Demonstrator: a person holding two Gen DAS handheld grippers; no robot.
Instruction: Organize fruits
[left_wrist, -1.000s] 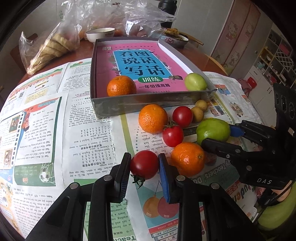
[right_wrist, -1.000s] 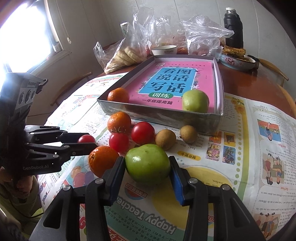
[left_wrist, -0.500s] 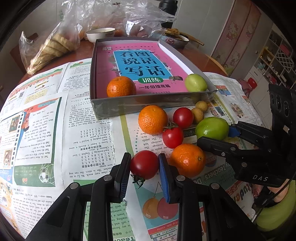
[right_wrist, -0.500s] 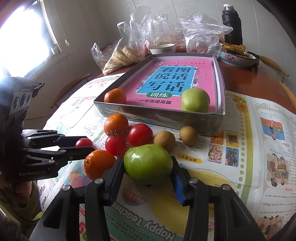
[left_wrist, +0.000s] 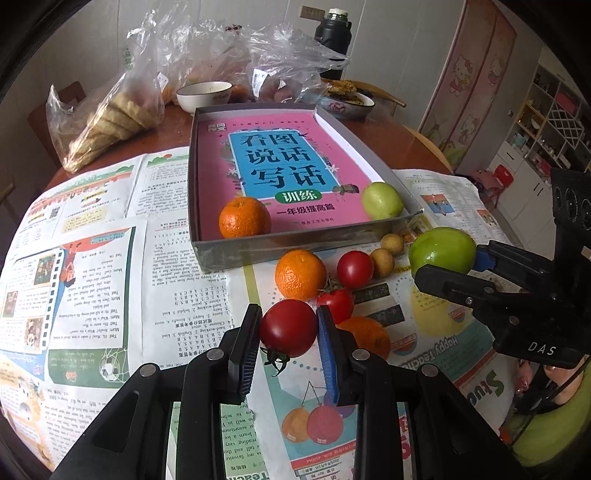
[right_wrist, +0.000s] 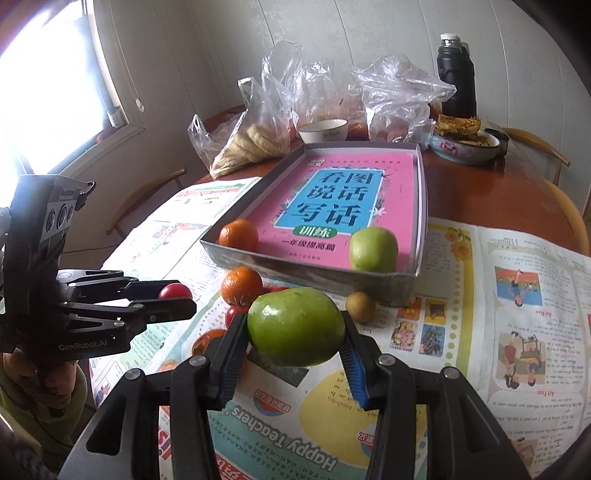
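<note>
Fruits go up in pairs: a red tomato (left_wrist: 288, 328) in the left tongs (left_wrist: 289, 332), a green fruit (right_wrist: 295, 326) in the right tongs (right_wrist: 293, 332).

Both sets of tongs are closed just to the width of their catch, pads pressed on each side, each fruit lifted off the newspaper (left_wrist: 177, 288). The grey tray (left_wrist: 295, 245) at twelve o'clock already keeps an orange (left_wrist: 243, 217) in one near corner and a green fruit in the other, so I'd guess like goes with like. More oranges, tomatoes and small brown fruits wait on the counter just before the tray.
</note>
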